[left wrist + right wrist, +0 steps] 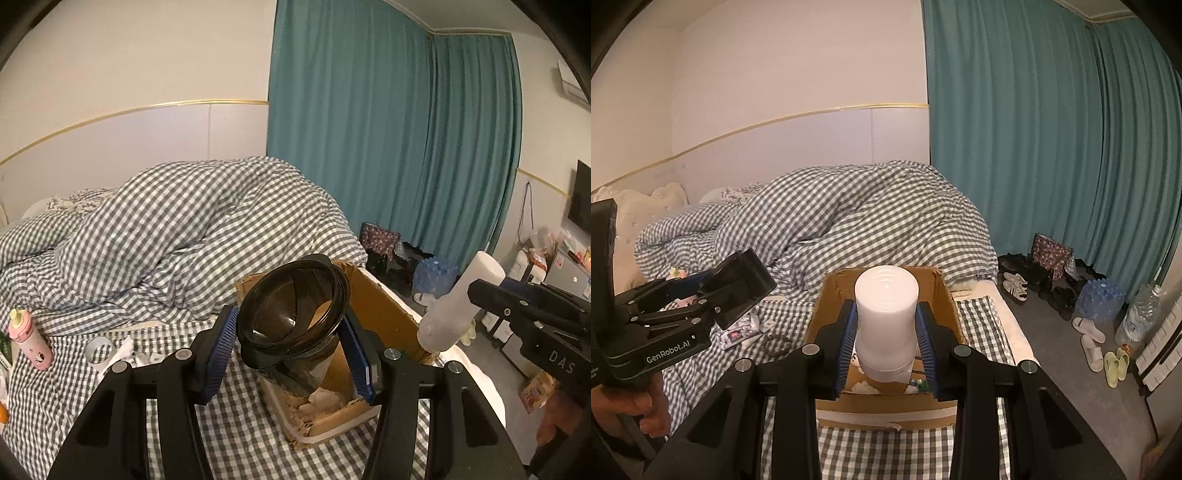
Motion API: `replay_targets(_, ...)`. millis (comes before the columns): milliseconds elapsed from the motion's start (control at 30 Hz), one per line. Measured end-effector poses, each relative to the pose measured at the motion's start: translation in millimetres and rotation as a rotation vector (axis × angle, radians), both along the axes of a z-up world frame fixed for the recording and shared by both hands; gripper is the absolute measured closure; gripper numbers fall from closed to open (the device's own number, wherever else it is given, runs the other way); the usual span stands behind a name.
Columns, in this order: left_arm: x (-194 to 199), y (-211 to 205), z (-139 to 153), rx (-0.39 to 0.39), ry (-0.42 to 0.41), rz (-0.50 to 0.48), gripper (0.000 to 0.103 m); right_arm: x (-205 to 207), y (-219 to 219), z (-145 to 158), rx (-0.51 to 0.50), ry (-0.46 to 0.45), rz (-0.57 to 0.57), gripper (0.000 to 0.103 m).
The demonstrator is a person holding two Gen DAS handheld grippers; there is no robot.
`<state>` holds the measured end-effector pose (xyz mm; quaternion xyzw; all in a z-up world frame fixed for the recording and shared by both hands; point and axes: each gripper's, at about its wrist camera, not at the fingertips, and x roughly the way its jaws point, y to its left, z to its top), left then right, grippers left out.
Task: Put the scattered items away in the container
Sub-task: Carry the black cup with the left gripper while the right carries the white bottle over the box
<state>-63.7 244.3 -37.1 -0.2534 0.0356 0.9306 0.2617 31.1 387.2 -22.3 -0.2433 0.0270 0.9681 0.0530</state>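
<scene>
Holding now: you have one thing in each gripper, both carried at the cardboard box [945, 295] on the bed [236, 417].
Left gripper [288, 354]: its blue pads are clamped on a dark, see-through jar [291, 317], jaws about half apart. The jar is tilted with its wide mouth toward the camera, and it hangs above the near left corner of the box.
Right gripper [886, 343]: narrowly parted and pressed on the waist of a white bottle [886, 317] — flat base toward the lens, neck end low. In your left view the same bottle [458, 306] sits slanted over the box's right wall, gripped from the right side.
Box: open-topped, torn at its near edge, standing on the checked sheet at the bed's right edge. A few pale items lie on its floor; you cannot tell what they are.
Still on the bed: a pink bottle [31, 343] with a yellow cap stands at the far left, well apart from the box. A roll of tape [99, 350] and some small white packets lie between it and the left gripper.
Bedding: a checked duvet [192, 229] is heaped behind the box.
Your hand [646, 410]: it grips the left gripper's handle — seen at the lower left of the right view.
Floor: shoes and slippers [1097, 343] lie beside the teal curtain [1052, 140].
</scene>
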Motion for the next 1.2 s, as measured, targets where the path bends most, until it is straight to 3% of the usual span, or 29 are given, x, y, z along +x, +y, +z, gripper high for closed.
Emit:
replay_targets(367,-22.6,29.9,-22.7,-0.021,-0.034,-0.039,0.046,-25.3,28.2,-22.2,-0.009,-0.042,-0.030,0.071)
replay_targets(1200,-87.4,71.8,-109.3,-0.155,-0.229,-0.056,0.046,-101.3,52.1,-105.4,-0.064,-0.228,-0.011,0.071)
